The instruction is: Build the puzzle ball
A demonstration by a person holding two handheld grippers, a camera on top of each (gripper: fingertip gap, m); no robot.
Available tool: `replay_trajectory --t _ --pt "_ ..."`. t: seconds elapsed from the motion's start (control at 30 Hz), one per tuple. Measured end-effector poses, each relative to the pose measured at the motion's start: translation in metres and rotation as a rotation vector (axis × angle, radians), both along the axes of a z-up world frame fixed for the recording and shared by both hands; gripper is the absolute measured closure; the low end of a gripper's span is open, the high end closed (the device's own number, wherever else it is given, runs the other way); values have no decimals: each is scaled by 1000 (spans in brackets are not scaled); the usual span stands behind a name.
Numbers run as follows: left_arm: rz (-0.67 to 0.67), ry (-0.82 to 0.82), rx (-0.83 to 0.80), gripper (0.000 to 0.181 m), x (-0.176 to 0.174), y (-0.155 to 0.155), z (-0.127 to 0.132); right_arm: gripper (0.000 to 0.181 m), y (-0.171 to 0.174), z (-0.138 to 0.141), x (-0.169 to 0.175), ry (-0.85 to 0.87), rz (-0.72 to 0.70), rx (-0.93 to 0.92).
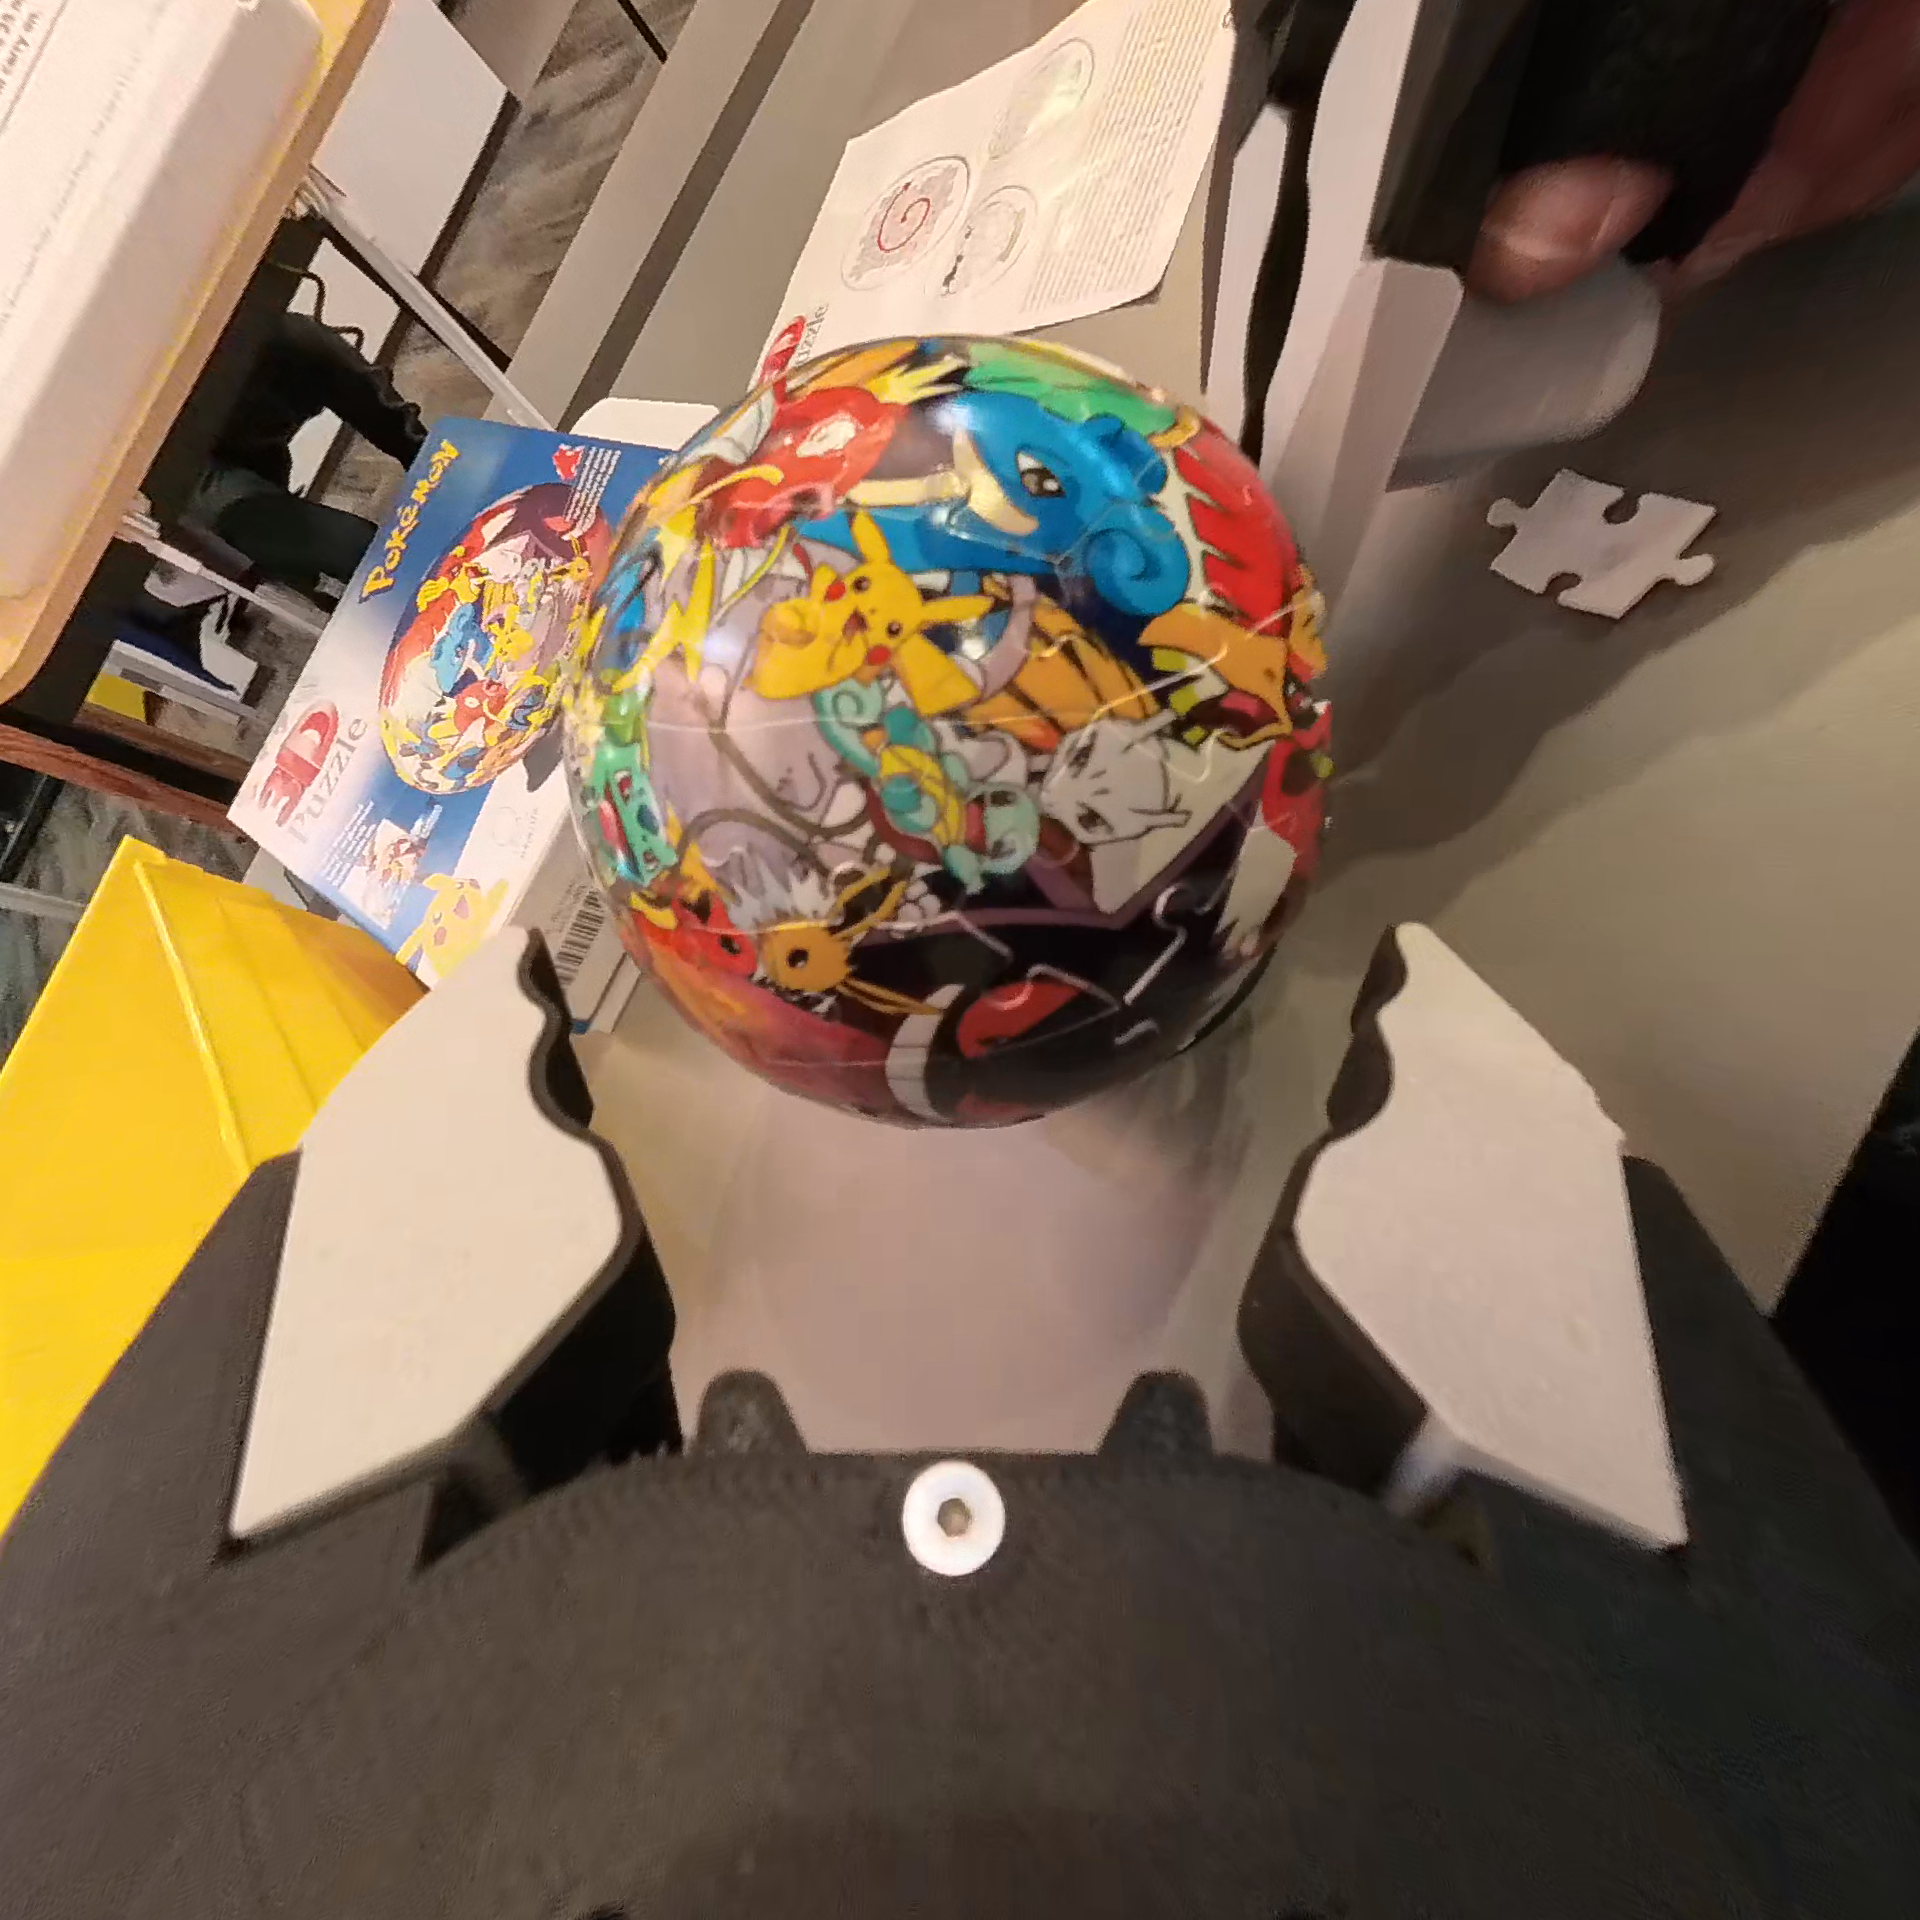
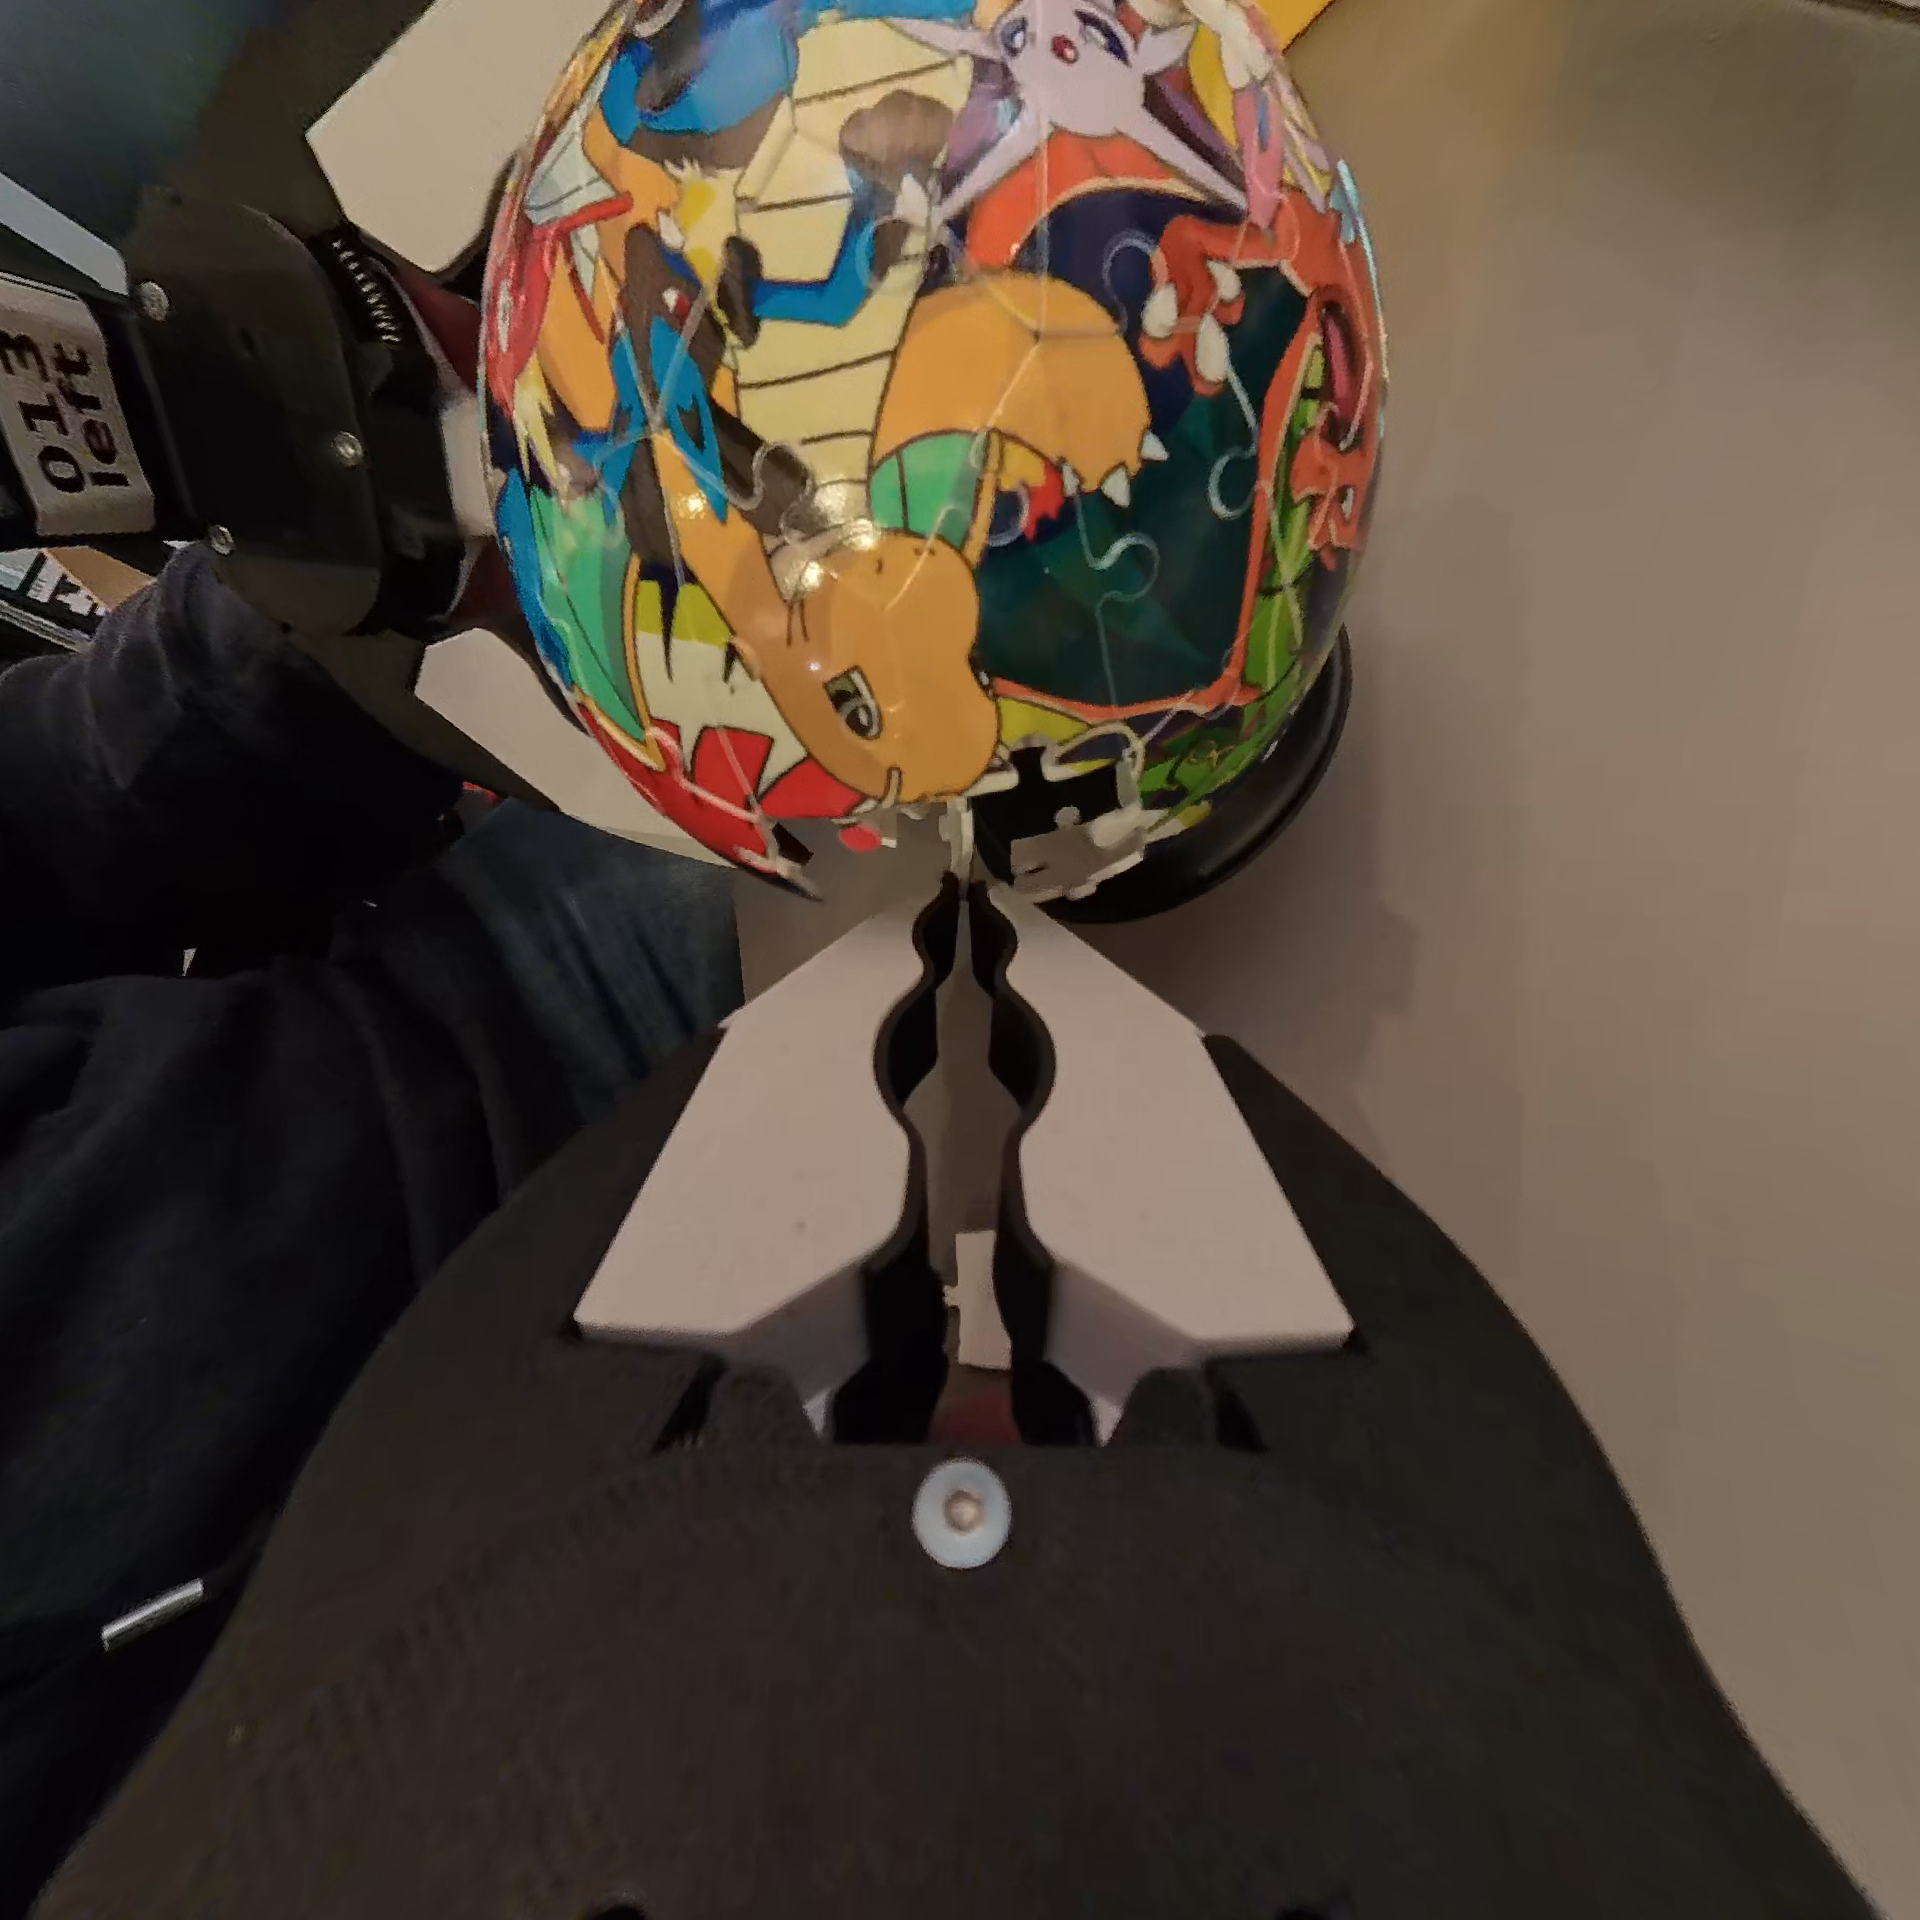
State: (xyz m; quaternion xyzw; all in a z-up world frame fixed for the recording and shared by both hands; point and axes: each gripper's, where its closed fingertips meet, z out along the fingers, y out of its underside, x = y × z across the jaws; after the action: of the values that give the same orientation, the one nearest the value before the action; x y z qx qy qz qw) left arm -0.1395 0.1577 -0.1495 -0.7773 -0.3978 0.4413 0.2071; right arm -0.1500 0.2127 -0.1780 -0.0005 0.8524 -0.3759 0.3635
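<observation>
The left tongs point(image 1: 951, 1039) were spread wide and empty, just short of the glossy, cartoon-printed puzzle ball point(image 1: 951, 727) seated on a black ring stand point(image 2: 1304, 790) on the grey bench point(image 1: 1662, 883). The right tongs point(image 2: 961, 904) were pinched on a thin white puzzle piece point(image 2: 961, 831) at a gap low on the ball; pressing it flush was judged next.

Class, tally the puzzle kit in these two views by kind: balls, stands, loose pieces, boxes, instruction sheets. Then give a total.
Puzzle ball: 1
Black stand: 1
Loose pieces: 2 (table piece; held piece, edge-on in the right gripper, jaws shut)
Puzzle box: 1
Instruction sheet: 1
Total: 6
</observation>
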Motion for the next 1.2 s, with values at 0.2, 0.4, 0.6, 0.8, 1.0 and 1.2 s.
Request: replay_trajectory --t 0.2,0.4,0.6,0.8,1.0,1.2 --pt "-17 -13 -7 44 -4 0 -4 181 -6 -3 -1 39 -10 2" --pt "-27 -19 -9 46 -6 -1 -6 181 -8 -4 2 7 0 12" --pt "-33 -20 -12 47 -9 0 -7 181 -8 -4 4 -13 27 25" --pt "-34 -21 -17 48 -10 -1 -7 176 -9 -4 5 -18 18 14" --pt "-31 -24 -26 48 -10 -2 -7 165 -3 0 2 -35 2 -13" --pt "-33 -25 -28 49 -10 -3 -8 149 20 7 -5 -28 31 -70"
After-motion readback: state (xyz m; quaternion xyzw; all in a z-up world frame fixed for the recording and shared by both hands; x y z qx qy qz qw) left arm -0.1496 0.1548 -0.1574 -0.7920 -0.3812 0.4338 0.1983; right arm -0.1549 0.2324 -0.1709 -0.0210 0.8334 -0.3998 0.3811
